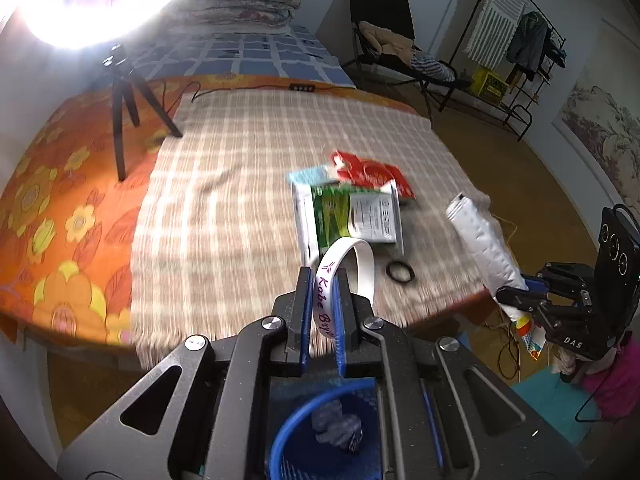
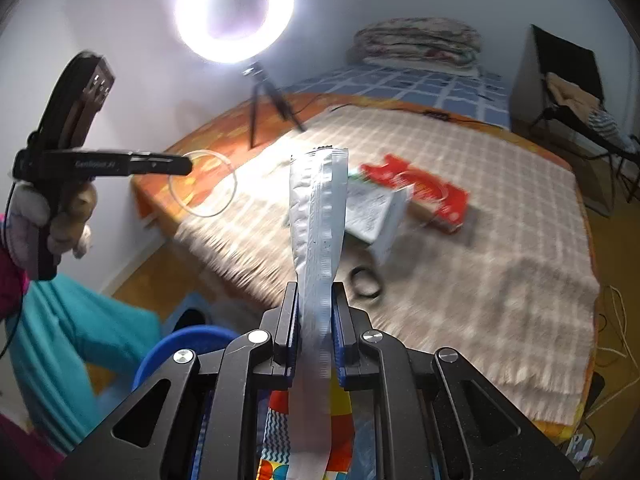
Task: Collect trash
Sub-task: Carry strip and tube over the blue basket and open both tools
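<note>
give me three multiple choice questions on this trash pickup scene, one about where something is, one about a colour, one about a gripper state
1. Where does the black ring lie?
A. on the plaid blanket, near the packets
B. in the bin
C. on the chair

2. What colour is the bin below the left gripper?
A. red
B. blue
C. green

3. What does the right gripper have?
A. nothing, jaws wide open
B. the black ring
C. a silver wrapper, clamped between its fingers

Answers:
1 A, the ring rests on the blanket beside the green and white packet.
2 B, its rim is blue.
3 C, the wrapper stands up between the closed fingers.
</note>
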`<control>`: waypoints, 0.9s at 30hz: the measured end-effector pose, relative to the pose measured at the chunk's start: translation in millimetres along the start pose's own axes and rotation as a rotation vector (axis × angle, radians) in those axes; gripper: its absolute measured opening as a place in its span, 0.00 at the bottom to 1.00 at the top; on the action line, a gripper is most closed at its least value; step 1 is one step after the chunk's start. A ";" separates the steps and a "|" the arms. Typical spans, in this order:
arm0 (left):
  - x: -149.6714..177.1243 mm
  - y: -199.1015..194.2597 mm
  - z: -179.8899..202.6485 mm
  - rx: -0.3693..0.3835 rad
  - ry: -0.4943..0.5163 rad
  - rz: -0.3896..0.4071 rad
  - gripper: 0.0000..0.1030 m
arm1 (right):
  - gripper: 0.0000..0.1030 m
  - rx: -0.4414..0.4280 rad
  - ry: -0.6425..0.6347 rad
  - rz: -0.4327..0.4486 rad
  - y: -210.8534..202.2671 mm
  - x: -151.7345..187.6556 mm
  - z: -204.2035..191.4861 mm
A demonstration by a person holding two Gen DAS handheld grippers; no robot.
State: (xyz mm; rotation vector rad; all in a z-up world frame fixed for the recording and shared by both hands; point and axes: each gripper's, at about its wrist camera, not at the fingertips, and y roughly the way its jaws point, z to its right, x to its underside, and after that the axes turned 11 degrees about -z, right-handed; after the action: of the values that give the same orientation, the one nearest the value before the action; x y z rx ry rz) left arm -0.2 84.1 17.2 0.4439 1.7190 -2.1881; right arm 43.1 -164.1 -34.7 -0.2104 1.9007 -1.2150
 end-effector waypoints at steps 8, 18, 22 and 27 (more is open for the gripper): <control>49.3 -4.6 2.4 0.002 0.008 -0.044 0.07 | 0.12 -0.046 -0.065 -0.074 12.3 32.3 -42.3; 105.0 10.3 5.9 0.014 0.011 -0.124 0.07 | 0.12 -0.095 -0.088 -0.178 36.6 67.3 -71.6; 122.4 20.1 4.8 0.016 0.005 -0.162 0.07 | 0.12 -0.108 -0.107 -0.229 50.0 80.3 -81.5; 137.4 23.5 0.3 0.020 -0.012 -0.170 0.07 | 0.12 -0.122 -0.135 -0.292 66.8 94.5 -94.1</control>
State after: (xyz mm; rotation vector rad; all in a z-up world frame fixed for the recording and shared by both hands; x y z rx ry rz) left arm -113.6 70.4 -62.6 0.2989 1.7884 -2.3215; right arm -65.4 -118.0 -126.1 -0.6386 1.8712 -1.2394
